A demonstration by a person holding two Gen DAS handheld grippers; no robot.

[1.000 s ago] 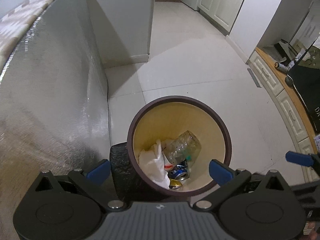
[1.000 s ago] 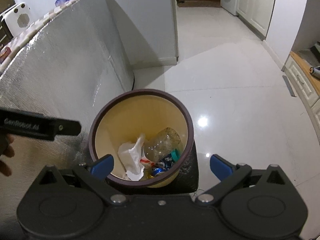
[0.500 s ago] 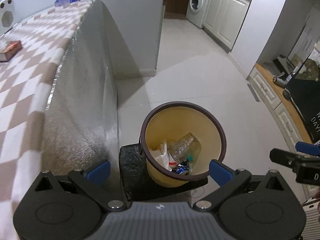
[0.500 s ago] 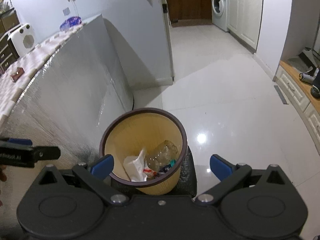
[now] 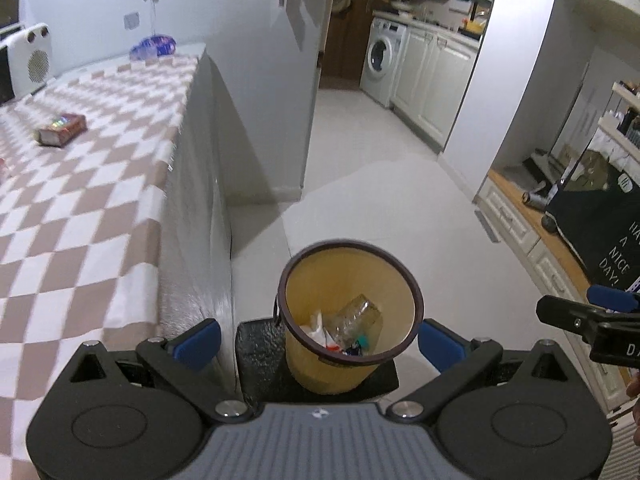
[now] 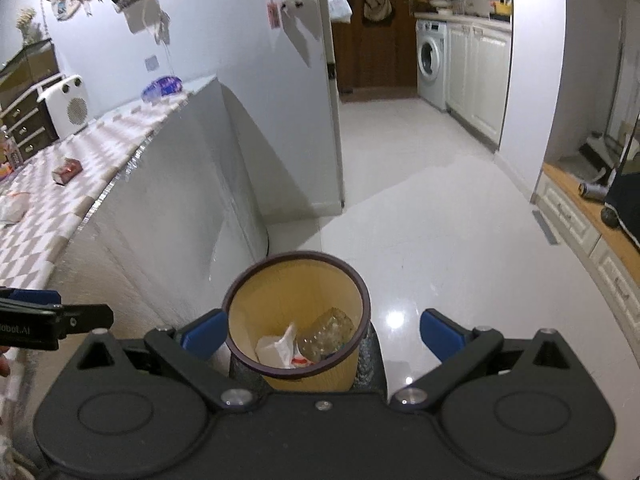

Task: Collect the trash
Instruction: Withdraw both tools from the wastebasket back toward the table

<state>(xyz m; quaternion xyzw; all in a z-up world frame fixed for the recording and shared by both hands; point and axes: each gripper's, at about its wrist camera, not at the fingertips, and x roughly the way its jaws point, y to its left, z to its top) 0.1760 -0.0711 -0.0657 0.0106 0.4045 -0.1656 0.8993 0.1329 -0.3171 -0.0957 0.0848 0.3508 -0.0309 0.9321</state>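
Observation:
A yellow waste bin (image 5: 340,276) with a dark rim stands on a black block (image 5: 260,356) beside the table. Inside lie a clear plastic bottle (image 5: 358,314), a crumpled white tissue (image 5: 316,324) and cans. My left gripper (image 5: 318,342) hovers high above the bin, open, nothing between its blue pads. My right gripper (image 6: 322,332) is also open and empty above the bin (image 6: 296,292), where the bottle (image 6: 326,332) and tissue (image 6: 276,348) show. On the checkered tabletop lie a small red box (image 6: 67,170) and a crumpled white wrapper (image 6: 12,206).
The table (image 5: 100,208) has a silver foil side (image 5: 200,240) at left. A white heater (image 5: 32,62) and a purple packet (image 5: 154,46) sit at its far end. Glossy floor (image 6: 440,220) runs ahead to a washing machine (image 6: 430,60). Low white drawers (image 5: 520,232) line the right.
Both grippers have risen well away from the bin, which now looks smaller. The checkered tabletop with the red box has come into view. Both stay open.

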